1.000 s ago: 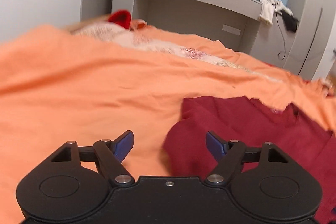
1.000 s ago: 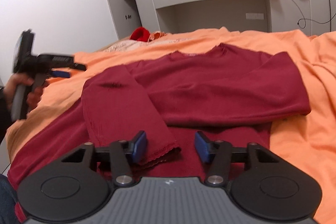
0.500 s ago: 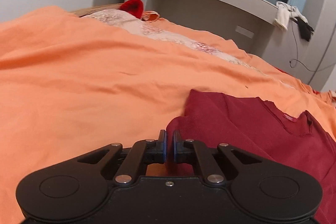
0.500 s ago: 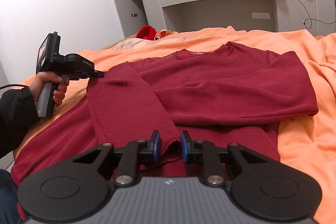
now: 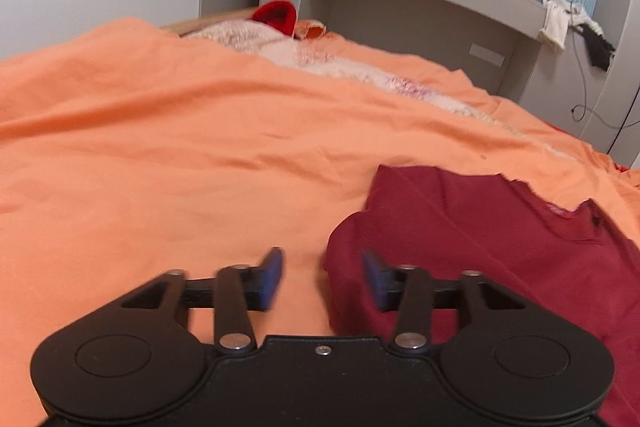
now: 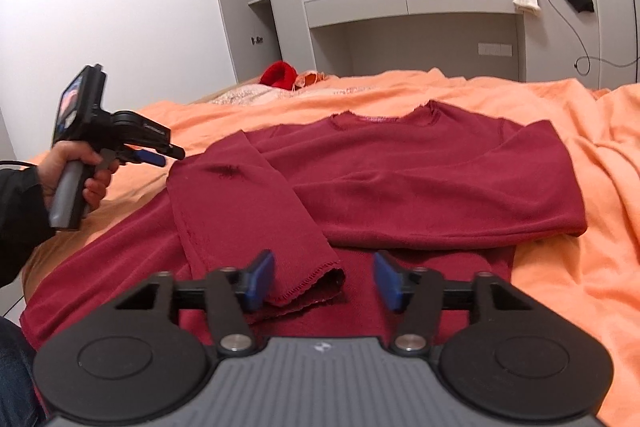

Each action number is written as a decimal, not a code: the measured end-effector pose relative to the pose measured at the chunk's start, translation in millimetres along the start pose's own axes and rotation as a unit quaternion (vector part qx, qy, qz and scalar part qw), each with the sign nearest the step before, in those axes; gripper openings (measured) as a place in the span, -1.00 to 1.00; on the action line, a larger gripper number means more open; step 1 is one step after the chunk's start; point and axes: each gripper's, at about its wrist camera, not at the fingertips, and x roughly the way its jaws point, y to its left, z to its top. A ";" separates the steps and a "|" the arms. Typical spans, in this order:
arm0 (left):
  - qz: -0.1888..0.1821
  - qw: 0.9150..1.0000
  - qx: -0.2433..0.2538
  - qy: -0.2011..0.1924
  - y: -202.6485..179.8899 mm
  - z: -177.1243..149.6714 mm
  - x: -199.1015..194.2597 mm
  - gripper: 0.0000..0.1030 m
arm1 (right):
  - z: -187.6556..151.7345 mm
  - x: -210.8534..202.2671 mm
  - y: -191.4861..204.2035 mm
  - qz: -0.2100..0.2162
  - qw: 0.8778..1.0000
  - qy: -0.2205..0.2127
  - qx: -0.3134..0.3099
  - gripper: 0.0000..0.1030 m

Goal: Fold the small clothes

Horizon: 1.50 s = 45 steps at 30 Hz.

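The dark red sweater (image 6: 400, 179) is lying flat on the orange bedsheet (image 6: 560, 287), with both sleeves folded in over the body. The right gripper (image 6: 324, 279) is standing wide, holding nothing, and the cuff (image 6: 308, 283) of the near sleeve is lying between its fingers. The left gripper (image 5: 322, 277) is also standing wide and empty, at about 9 o'clock from the sweater, with the folded shoulder edge (image 5: 340, 247) between its fingers. The knit is looking soft, light and limp, so it is probably sagging when lifted. I think the best hold is at a doubled edge or the hem corners, pinching deeply.
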 end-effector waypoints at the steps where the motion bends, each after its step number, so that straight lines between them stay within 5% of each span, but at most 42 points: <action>1: -0.001 1.000 0.001 -0.010 0.1 -1.9 -12.4 0.34 | -0.7 -3.9 -0.6 -0.003 1.000 -0.004 -0.002 0.39; 4: -0.007 0.999 0.031 -0.044 -4.6 -10.2 -49.7 0.50 | -3.4 -18.1 -0.3 -0.015 1.000 -0.021 -0.013 0.68; 11: -0.038 0.990 0.093 -0.099 -17.9 -48.1 -131.4 0.89 | -13.0 -64.0 10.5 -0.048 0.994 -0.077 -0.063 0.99; 19: -0.085 0.978 0.142 -0.126 -25.7 -108.1 -194.0 0.99 | -44.0 -111.2 33.9 -0.072 0.985 -0.113 -0.111 1.00; 26: -0.114 0.974 0.166 -0.101 -25.0 -162.1 -211.7 0.99 | -78.0 -133.3 50.1 -0.081 0.981 -0.085 -0.154 1.00; 34: -0.127 0.963 0.227 -0.071 -15.7 -208.2 -226.4 0.99 | -115.9 -126.6 87.0 -0.102 0.955 -0.022 -0.276 0.99; 39: -0.134 0.954 0.260 -0.072 -14.6 -225.1 -231.8 0.99 | -135.6 -111.0 111.0 -0.129 0.923 -0.014 -0.363 0.99; 45: -0.150 0.943 0.289 -0.069 -24.0 -240.3 -232.1 0.99 | -141.8 -95.1 116.4 -0.143 0.912 -0.011 -0.385 0.77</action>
